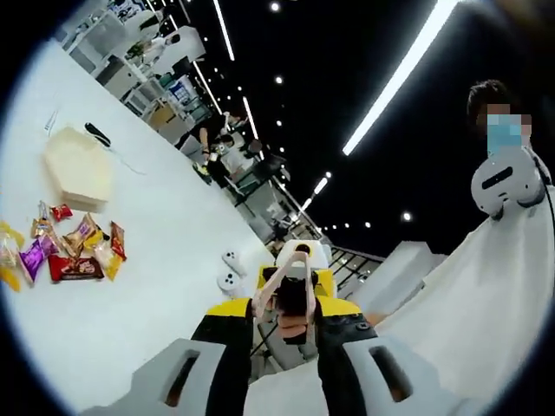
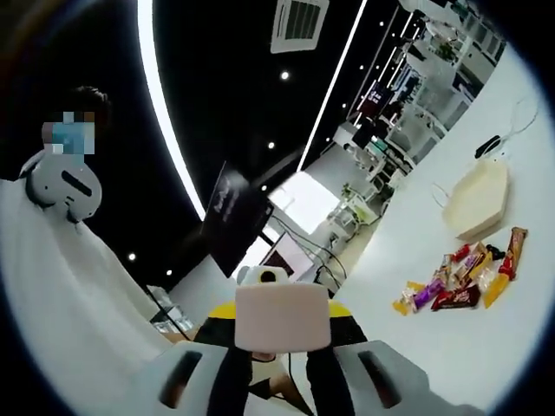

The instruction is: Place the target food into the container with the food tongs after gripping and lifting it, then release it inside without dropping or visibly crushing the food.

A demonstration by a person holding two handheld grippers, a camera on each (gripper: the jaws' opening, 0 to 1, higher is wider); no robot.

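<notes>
Several wrapped snacks [image 1: 65, 251] lay in a loose heap on the white table [image 1: 173, 225], none lifted; the same heap [image 2: 460, 282] appeared in the right gripper view. Wrappers were red, purple, yellow and orange.

One cream container [image 1: 78, 165], shallow and open-topped, stood just beyond the heap and apart from it, also seen in the right gripper view [image 2: 475, 199]. A black oblong item [image 1: 97, 134] lay beside its far edge.

One pair of pale pink tongs [image 1: 290, 282] sat between the closed jaws of the left gripper [image 1: 290, 325], raised well clear of the food. Whether the tongs' tips were open or closed could not be told.

One pale block [image 2: 282, 316] sat clamped between the jaws of the right gripper [image 2: 282, 334], likewise held off the table.

Two white controllers [image 1: 230, 270] lay on the table near the left gripper. One dark screen [image 2: 234, 217] stood behind the right gripper. One person in a white garment [image 1: 486, 295] stood at the side, under long ceiling light strips [image 1: 399, 78].
</notes>
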